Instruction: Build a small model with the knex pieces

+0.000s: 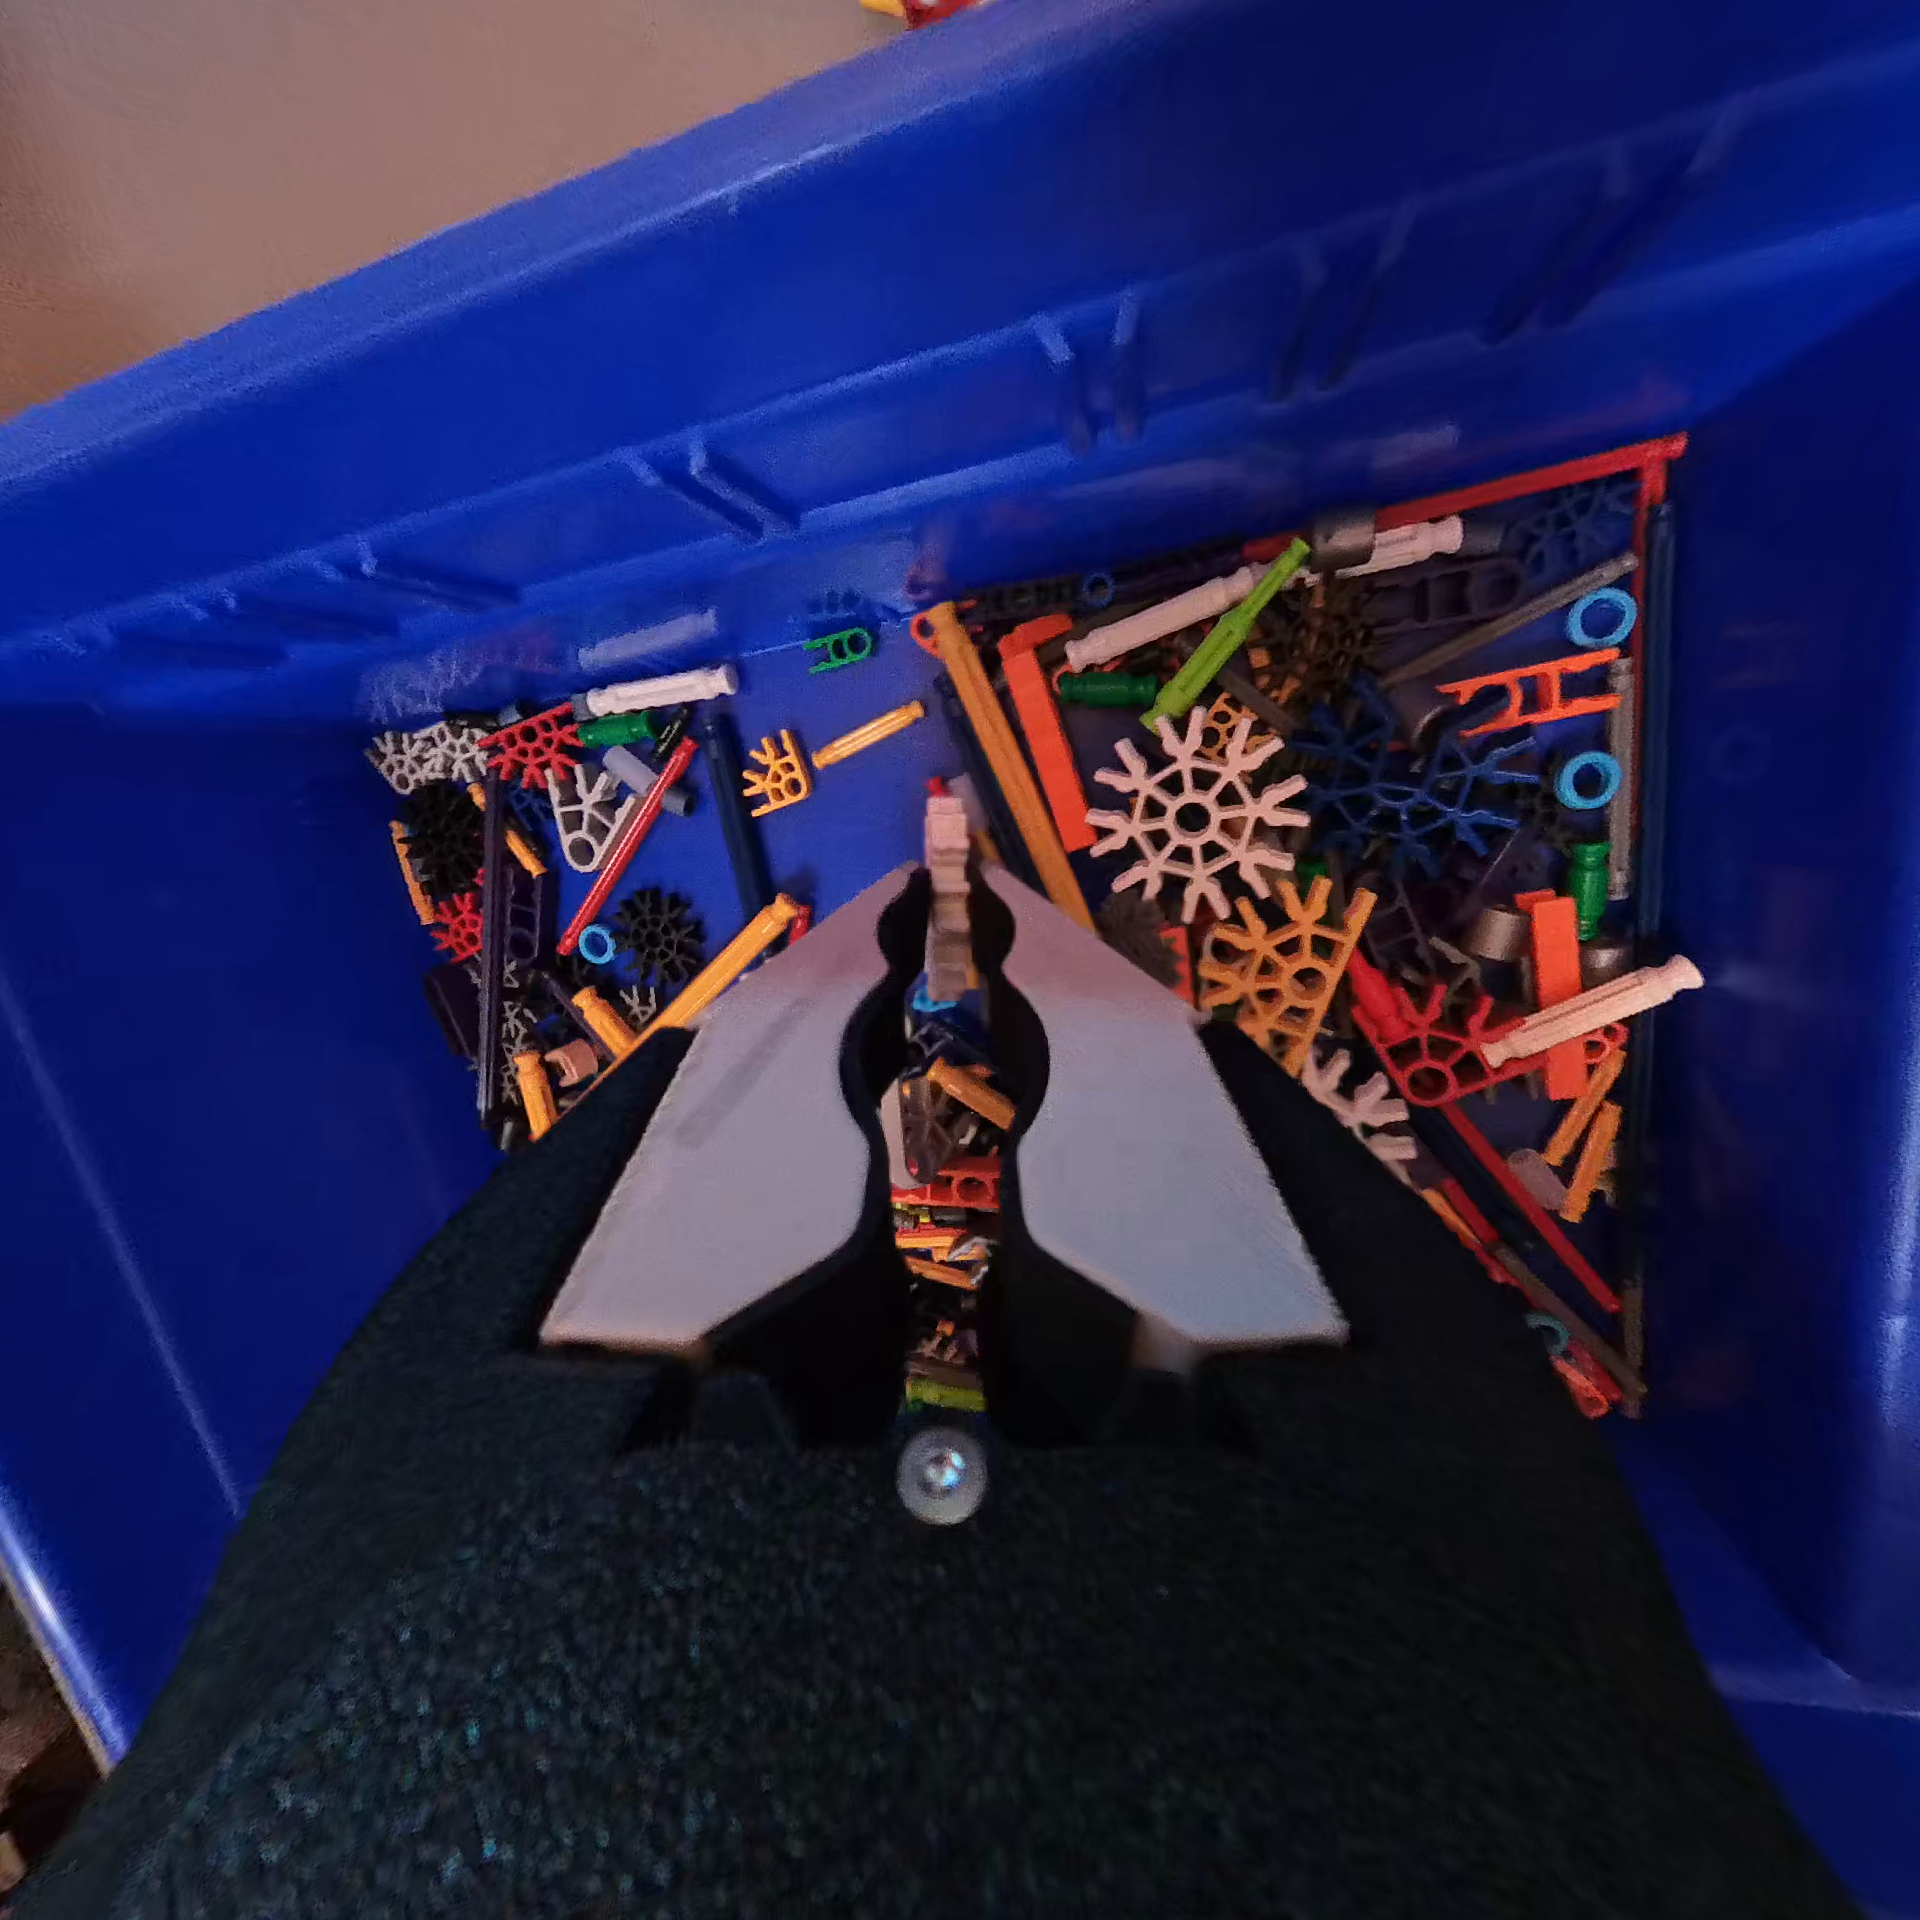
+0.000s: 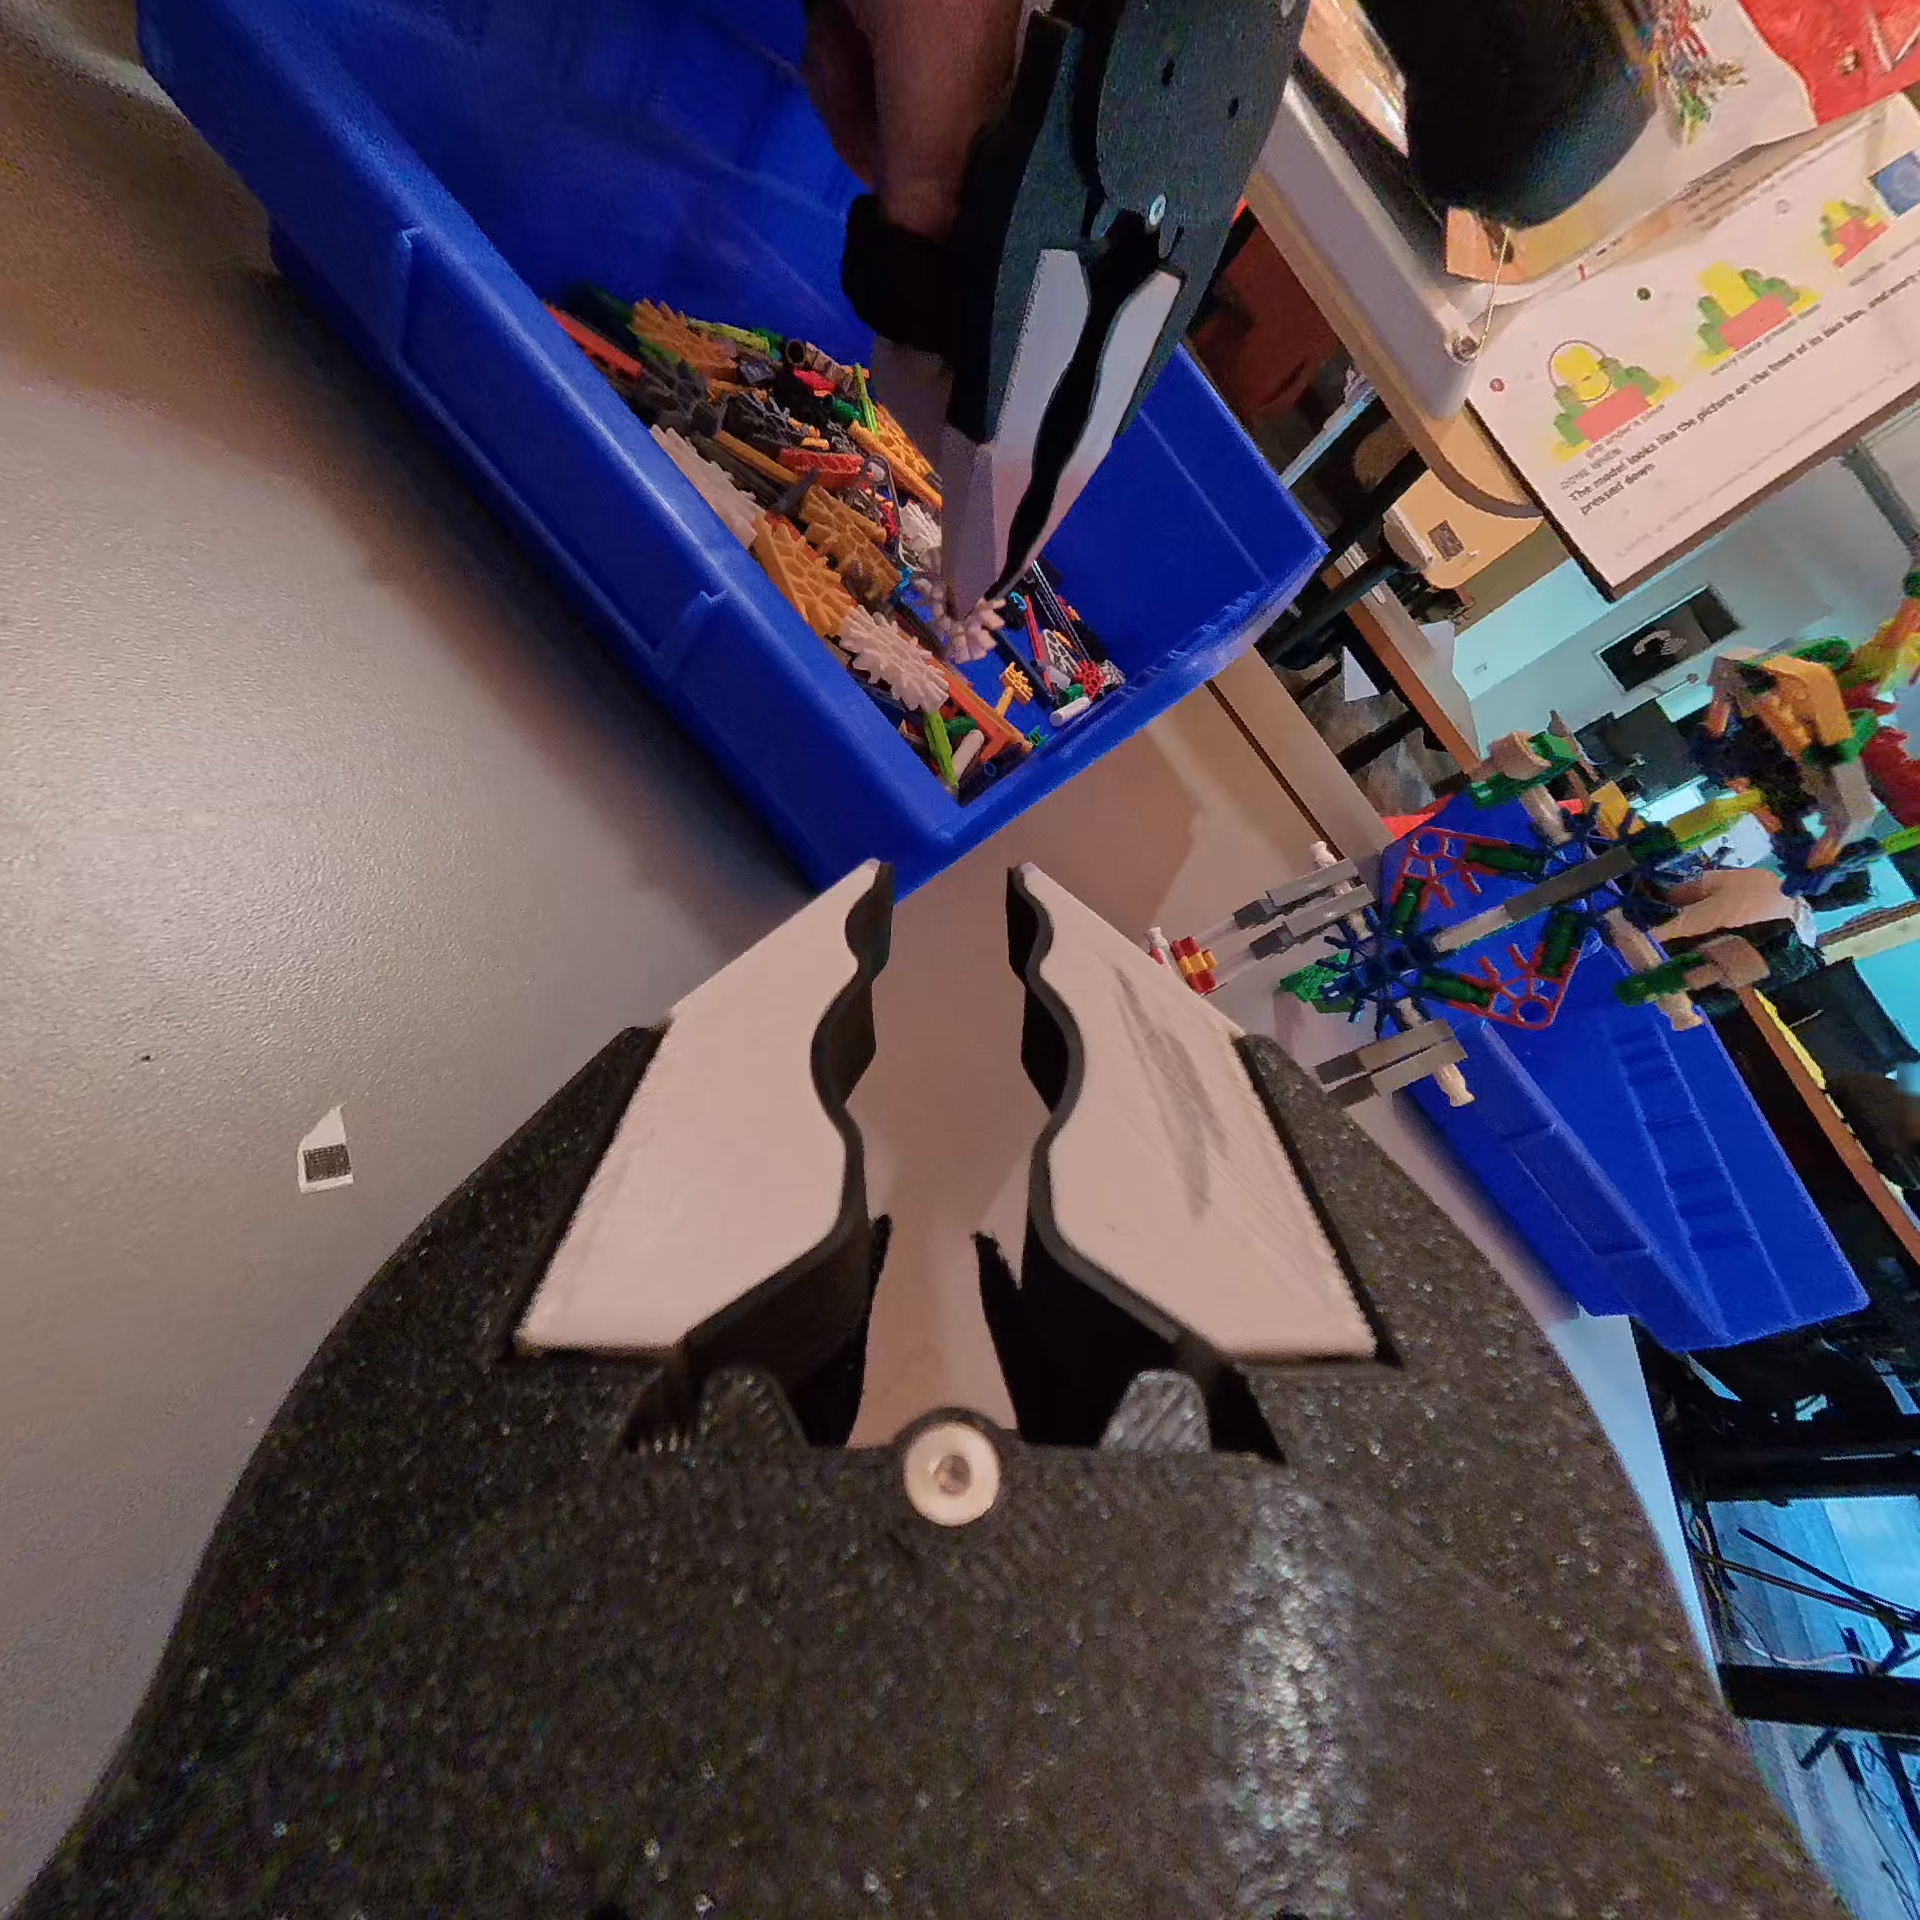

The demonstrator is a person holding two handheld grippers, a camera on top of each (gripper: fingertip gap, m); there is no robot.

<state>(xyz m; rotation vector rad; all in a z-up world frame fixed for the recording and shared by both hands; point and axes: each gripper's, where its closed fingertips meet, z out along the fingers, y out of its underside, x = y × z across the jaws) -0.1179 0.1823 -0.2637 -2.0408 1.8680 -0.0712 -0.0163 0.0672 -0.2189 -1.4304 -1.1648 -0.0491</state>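
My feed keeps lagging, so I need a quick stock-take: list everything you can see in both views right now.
bin: one, blue, on the table, under the left gripper
toy parts: many, mixed colours, rods and wheel-shaped connectors loose in the bin
white wheel: one, lying flat on the pile in the bin
pale connector: one, whitish, edge-on between the left jaws
table: one, grey
second bin: one, blue, at the table's far edge
model: one, blue, red and green, on the second bin
paper scrap: one, white, on the table
instruction sheet: one, white with coloured pictures, beyond the bins
left gripper: black and white, jaws shut on the pale connector
right gripper: black and white, jaws open, empty, over the table
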